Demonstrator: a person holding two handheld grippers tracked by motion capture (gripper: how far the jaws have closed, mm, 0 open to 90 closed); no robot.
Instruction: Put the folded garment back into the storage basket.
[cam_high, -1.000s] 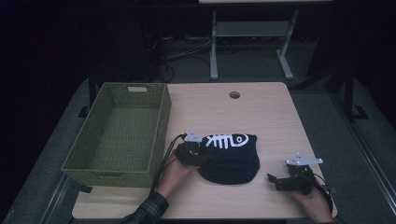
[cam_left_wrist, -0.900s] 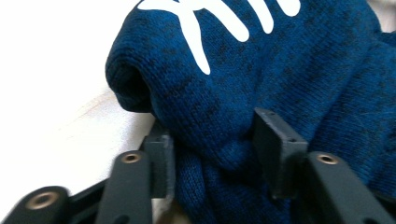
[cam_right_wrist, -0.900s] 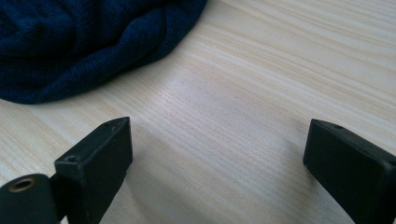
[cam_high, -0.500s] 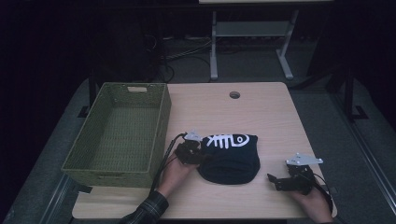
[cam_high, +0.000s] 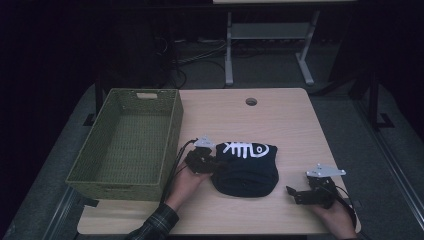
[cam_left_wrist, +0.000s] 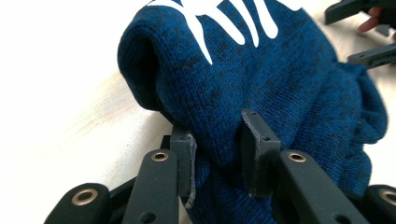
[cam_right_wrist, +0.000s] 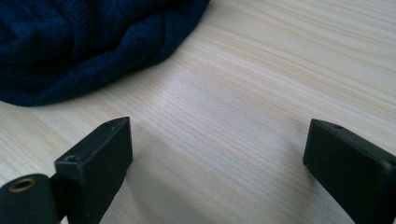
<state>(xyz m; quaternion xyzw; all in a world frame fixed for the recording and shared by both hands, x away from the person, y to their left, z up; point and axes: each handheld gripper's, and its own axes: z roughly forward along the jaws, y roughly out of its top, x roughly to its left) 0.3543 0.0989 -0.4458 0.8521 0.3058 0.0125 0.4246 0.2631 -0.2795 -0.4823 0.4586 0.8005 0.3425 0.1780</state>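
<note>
Left gripper (cam_left_wrist: 219, 154) has just closed, pinching a fold of the blue sweater (cam_high: 247, 167).
Thin bite — lifted toward the basket (cam_high: 125, 145) at left, the bundle may unfold or slip; right gripper (cam_right_wrist: 219, 158) gapes empty.

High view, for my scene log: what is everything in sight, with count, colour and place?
folded knit garment: one, dark blue with a white fish-bone print, centre of the table.
basket: one, green woven, on the table's left side.
table: one, light wood, with a round hole near the far edge.
metal frame: one, grey, on the floor beyond the table.
left hand-held gripper: one, black, jaws have just been closing, now pinching the garment's near fold.
right hand-held gripper: one, black, jaws open over bare wood right of the garment.
</note>
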